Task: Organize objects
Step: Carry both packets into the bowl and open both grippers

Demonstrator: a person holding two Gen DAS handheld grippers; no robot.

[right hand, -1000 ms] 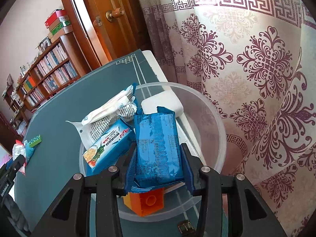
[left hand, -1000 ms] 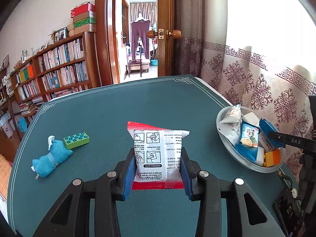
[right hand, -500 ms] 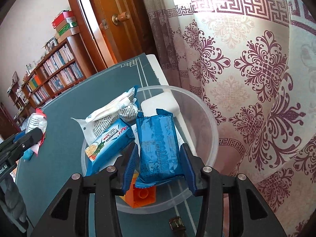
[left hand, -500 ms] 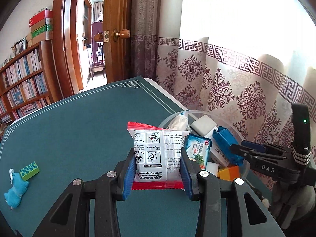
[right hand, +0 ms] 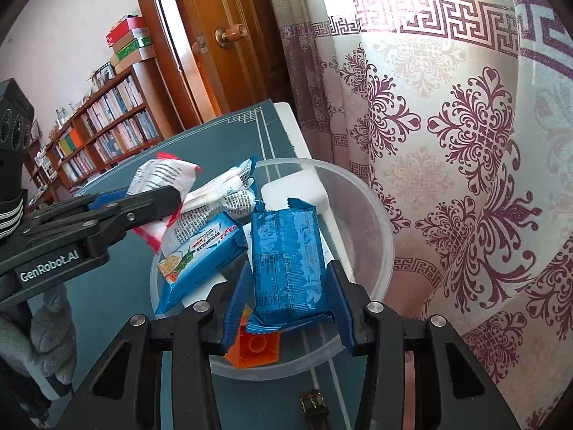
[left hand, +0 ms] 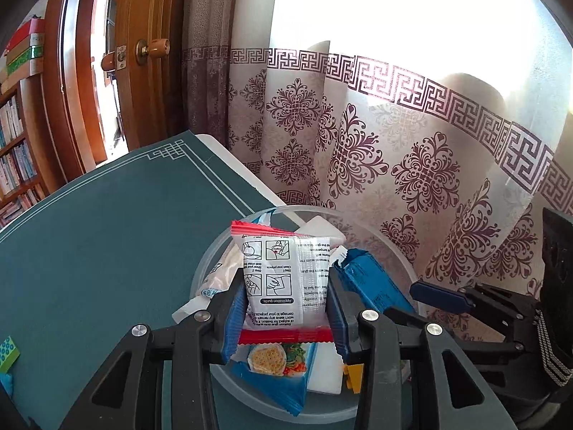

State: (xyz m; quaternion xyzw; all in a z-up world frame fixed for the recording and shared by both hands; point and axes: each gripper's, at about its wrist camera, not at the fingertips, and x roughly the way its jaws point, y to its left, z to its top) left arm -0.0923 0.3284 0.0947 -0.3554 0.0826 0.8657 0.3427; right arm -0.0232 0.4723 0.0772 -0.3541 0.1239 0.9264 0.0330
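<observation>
Your left gripper (left hand: 283, 308) has swung over the clear bowl (left hand: 372, 247), fingers clamped on the white sachet (left hand: 286, 279); lower before releasing. Right gripper (right hand: 286, 304) pinches the blue packet (right hand: 286, 261) inside it.

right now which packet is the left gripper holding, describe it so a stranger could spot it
On the green table, by the patterned curtain, stands a clear plastic bowl of snack packets. Over its near rim, the left gripper pinches a white sachet upright. Unlike the blue packets around it, it is white with red crimped ends and black instruction drawings.
</observation>
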